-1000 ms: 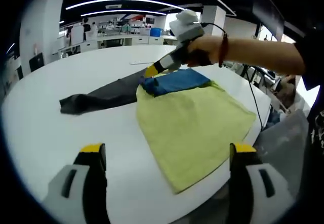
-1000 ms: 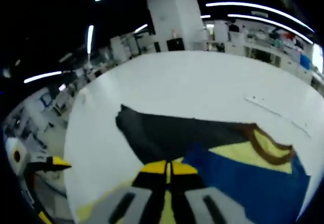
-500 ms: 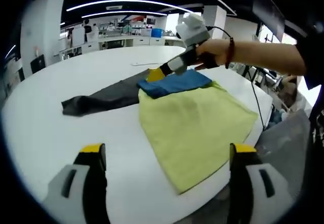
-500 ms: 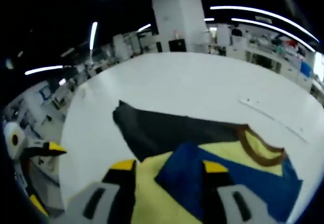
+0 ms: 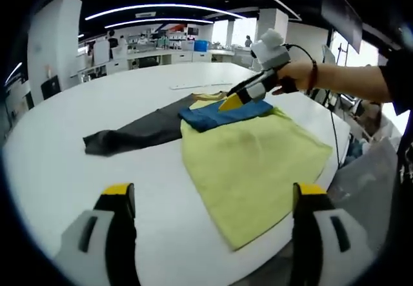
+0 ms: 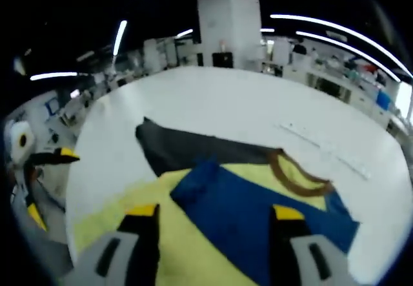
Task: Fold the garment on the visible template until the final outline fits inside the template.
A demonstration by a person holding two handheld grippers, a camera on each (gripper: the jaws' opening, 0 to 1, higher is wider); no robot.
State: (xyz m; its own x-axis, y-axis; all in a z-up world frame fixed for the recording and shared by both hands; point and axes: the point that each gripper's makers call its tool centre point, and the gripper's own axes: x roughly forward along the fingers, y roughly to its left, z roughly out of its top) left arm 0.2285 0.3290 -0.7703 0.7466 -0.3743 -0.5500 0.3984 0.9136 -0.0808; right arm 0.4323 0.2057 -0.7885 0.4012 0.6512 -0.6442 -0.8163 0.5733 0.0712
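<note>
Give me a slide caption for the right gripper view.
Open right claw above the yellow shirt's folded blue sleeve, dark sleeve still outstretched.

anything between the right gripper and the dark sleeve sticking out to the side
Nothing visible blocks it. The right gripper, open, hovers over the blue folded part; the dark sleeve lies flat just beyond on bare table.

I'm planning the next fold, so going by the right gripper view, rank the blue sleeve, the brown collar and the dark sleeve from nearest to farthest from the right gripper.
1. The blue sleeve, folded over the yellow body, lying between the right gripper jaws.
2. The brown collar, beyond it to the right.
3. The dark sleeve, stretched out to the far left on the white table.
</note>
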